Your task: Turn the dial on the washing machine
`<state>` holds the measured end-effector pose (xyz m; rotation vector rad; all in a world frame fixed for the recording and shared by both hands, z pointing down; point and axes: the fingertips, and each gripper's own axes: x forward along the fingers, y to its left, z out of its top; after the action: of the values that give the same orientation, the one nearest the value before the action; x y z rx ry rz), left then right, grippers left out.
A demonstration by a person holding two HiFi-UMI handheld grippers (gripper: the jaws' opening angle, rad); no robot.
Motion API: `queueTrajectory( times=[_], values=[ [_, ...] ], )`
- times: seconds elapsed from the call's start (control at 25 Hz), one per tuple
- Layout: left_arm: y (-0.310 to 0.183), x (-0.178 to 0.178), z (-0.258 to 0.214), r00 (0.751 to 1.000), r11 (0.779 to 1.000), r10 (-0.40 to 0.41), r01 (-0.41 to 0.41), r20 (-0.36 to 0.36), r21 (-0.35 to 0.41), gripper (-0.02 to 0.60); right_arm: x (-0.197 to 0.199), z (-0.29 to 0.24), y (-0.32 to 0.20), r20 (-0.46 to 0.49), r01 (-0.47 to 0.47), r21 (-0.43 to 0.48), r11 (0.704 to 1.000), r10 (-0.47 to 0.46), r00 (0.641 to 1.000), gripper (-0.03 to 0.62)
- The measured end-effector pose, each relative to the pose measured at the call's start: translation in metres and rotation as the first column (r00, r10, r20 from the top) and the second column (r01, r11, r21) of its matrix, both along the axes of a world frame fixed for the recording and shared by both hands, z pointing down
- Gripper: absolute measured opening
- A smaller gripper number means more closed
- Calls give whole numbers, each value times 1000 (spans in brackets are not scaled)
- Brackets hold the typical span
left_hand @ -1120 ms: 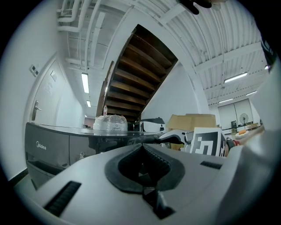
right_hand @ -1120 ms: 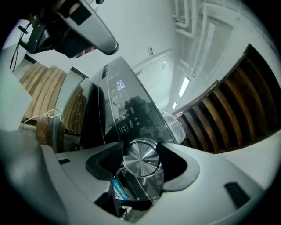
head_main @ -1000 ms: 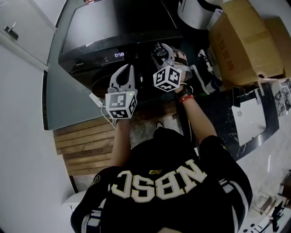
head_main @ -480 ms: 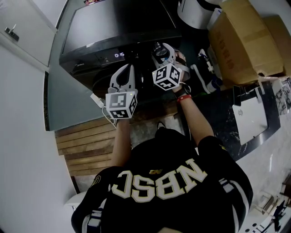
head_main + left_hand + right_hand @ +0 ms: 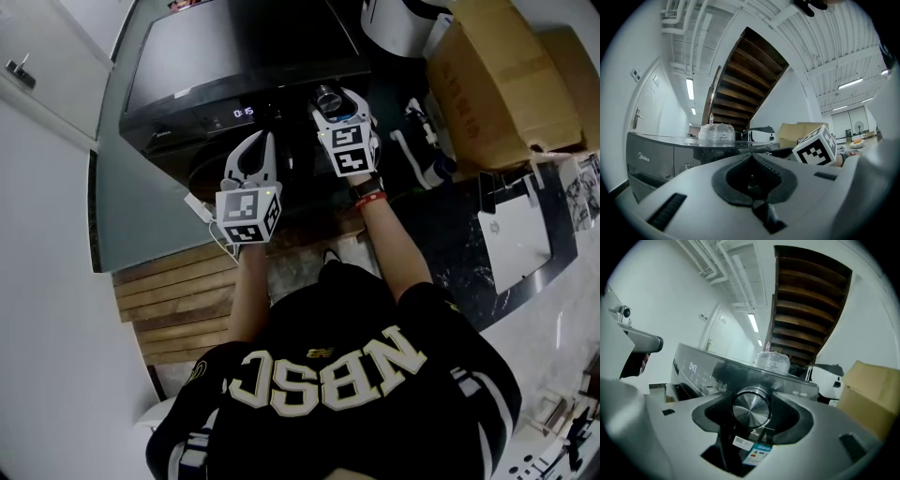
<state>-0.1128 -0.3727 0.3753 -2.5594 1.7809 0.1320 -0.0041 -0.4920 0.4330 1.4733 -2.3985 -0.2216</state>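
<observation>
- Fingers (image 5: pixel 793 414), right gripper (image 5: pixel 751 404): spread to the width of the dial (image 5: pixel 751 409) of the washing machine (image 5: pixel 705 373) and closed on it, one pad at 3 o'clock and one at 9 o'clock of the knob. Brushed-metal dial face square to the right gripper view.
- Fingers (image 5: pixel 710 187), left gripper (image 5: pixel 750 159): tips brought together, nothing between the pads.
- Dial position, head view: right end of the black control panel (image 5: pixel 183 122), at 3 o'clock from the lit display (image 5: pixel 245 112). Right marker cube (image 5: pixel 349 148) at 6 o'clock from the dial, just behind the fingers.
- Left gripper position, head view: at 8 o'clock from the right gripper, apart from it, tips over the dark round door (image 5: pixel 202 173) below the panel. Contact with the door not determinable. Left marker cube (image 5: pixel 248 214) at 6 o'clock from those tips.
- Below the dial, right gripper view: energy label (image 5: pixel 758 454) on the machine front at 6 o'clock, partly framed by the jaws.
- On the machine top: plastic-wrapped bundle (image 5: pixel 772 363) at 12 o'clock from the dial.
- Surroundings, head view: cardboard box (image 5: pixel 497 84) at 3 o'clock from the machine, well apart from both grippers; wooden slats (image 5: pixel 178 291) on the floor at 7 o'clock from the left marker cube; red wristband (image 5: pixel 371 198) on the right wrist, at 6 o'clock from the right marker cube.
- Display digits lit, too small for a reliable reading.
</observation>
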Motion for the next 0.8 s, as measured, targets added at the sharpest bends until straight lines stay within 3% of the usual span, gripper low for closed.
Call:
queueTrajectory(
  times=[0.56, 0.68, 0.8],
  values=[
    [4, -2, -3, 1000, 1000, 2, -2, -11, 6, 14, 2, 0, -1, 45, -14, -19, 1000, 14, 999, 272],
    [4, 0, -1, 1000, 1000, 6, -6, -13, 4, 14, 5, 0, -3, 117, -23, -30, 999, 26, 993, 273],
    [4, 2, -1, 1000, 1000, 11, -11, -12, 5, 14, 11, 4, -6, 285, -39, -91, 995, 64, 957, 273]
  ],
)
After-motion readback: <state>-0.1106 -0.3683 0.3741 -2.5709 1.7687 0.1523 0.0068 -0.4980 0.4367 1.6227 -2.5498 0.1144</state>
